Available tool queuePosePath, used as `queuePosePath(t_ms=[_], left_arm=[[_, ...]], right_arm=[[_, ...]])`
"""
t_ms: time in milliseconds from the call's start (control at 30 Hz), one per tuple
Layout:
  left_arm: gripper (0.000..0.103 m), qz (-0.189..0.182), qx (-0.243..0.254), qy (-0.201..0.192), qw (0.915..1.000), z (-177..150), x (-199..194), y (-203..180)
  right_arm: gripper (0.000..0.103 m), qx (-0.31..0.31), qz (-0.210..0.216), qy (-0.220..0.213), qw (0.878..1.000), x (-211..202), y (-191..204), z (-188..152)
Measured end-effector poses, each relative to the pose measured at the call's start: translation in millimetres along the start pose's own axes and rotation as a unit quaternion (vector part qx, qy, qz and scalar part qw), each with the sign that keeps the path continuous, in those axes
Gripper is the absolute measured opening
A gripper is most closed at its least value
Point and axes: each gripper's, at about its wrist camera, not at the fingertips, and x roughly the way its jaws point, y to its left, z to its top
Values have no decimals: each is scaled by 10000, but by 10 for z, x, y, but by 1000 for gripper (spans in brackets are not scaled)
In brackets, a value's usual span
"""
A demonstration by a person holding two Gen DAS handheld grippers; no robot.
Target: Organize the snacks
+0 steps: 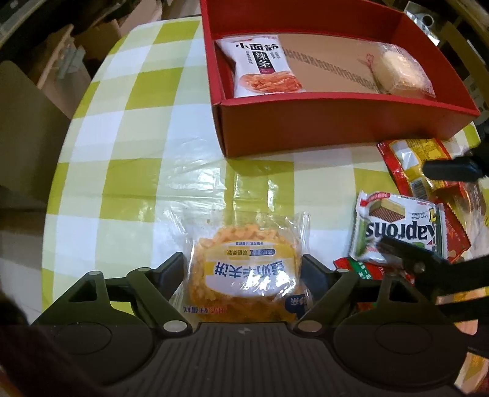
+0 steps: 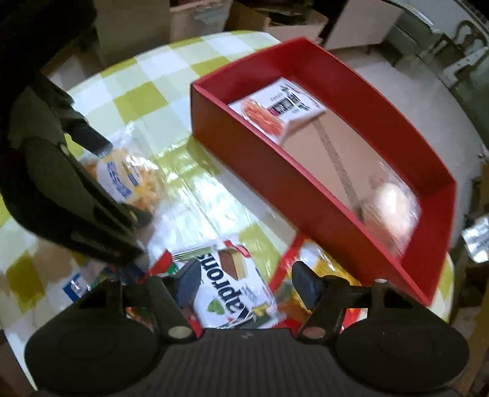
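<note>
Snack packets [image 1: 244, 274] beside red box [image 1: 336, 128]

We see a round table [image 1: 128, 128] under a green-and-white checked glossy plastic cloth [image 2: 143, 100], glare patches ahead of the tongs. Beyond its far edge, brown cardboard boxes [image 1: 91, 42] stacked, more boxes [image 2: 195, 15] ahead. Pale floor [image 2: 421, 100] right of the tongs. Dim indoor light.
</note>
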Motion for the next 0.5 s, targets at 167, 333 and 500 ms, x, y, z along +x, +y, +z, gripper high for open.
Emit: queuePosePath(t_ms=[167,333,500], left_arm=[[88,-31,0,20,10000,52,33,17],[88,162,273,-35,9995,39,47,-95],[88,330,491,-91,9982,14,46,-196]], right_arm=[[65,102,367,82,9992,-49,-44,-65],[68,-423,75,283,9987,61,99,-98],[65,-605,-112,369,9974,100,172,-49]])
